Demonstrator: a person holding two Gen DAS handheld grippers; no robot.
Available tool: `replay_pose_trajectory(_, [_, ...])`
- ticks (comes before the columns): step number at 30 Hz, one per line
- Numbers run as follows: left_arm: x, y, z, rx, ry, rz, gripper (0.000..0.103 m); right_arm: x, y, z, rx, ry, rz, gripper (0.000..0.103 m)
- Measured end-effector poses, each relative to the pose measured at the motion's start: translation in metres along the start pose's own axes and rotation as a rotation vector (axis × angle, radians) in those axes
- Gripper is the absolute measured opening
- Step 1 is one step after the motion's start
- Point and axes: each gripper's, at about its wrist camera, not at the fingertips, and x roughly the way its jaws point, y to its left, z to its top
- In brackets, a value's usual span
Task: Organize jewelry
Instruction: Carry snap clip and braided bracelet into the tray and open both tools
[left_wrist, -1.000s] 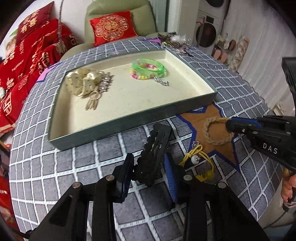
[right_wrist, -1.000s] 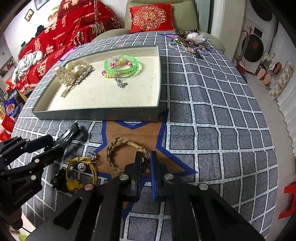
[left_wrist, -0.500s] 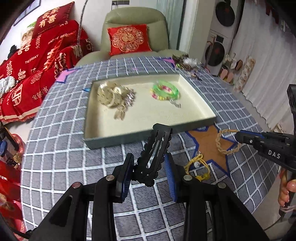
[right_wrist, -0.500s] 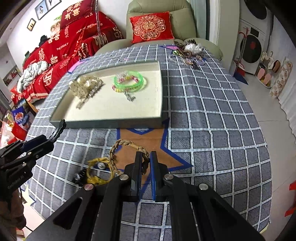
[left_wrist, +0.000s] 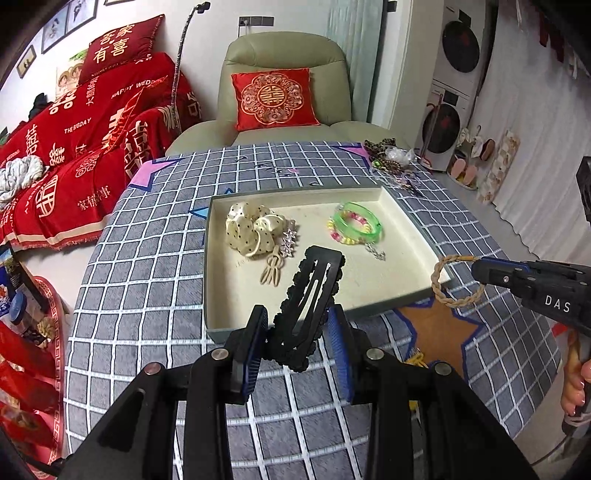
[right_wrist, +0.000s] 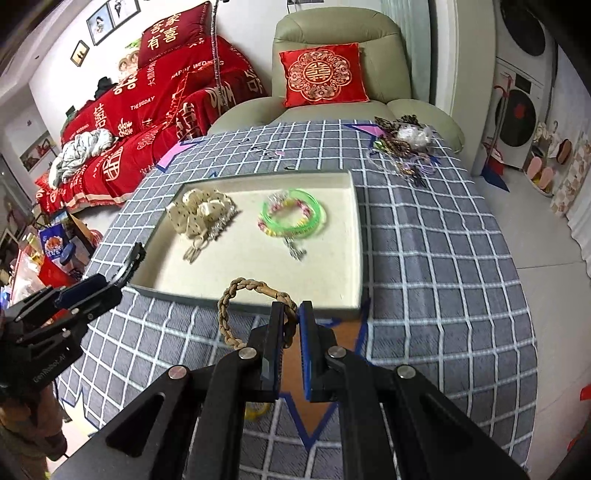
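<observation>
Hair clip (left_wrist: 308, 295), black, stands clamped in the left gripper (left_wrist: 297, 345), long axis aimed at the tray (left_wrist: 402, 301) ahead. From the right wrist, the right gripper (right_wrist: 290, 323) pinches the braided bracelet (right_wrist: 236, 306), just short of the tray's near wall.

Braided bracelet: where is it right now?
The braided bracelet hangs pinched in the right gripper, lifted off the table at the tray's near edge, over the brown star.
</observation>
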Motion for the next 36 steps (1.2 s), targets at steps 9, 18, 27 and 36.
replay_pose_trajectory(9, [0.040, 0.006, 0.023, -0.007, 0.038, 0.031, 0.042, 0.041, -0.004, 0.032, 0.017, 0.033, 0.003, 0.009])
replay_pose_trajectory(18, [0.093, 0.005, 0.037, -0.001, 0.107, 0.062, 0.042, 0.085, -0.008, 0.049, 0.023, 0.081, -0.003, 0.009])
replay_pose_trajectory(27, [0.126, 0.008, 0.035, -0.006, 0.169, 0.079, 0.042, 0.117, -0.013, 0.050, 0.030, 0.118, -0.018, 0.009])
replay_pose_trajectory(36, [0.139, 0.005, 0.031, 0.005, 0.190, 0.105, 0.043, 0.137, -0.014, 0.044, 0.025, 0.165, -0.016, 0.010])
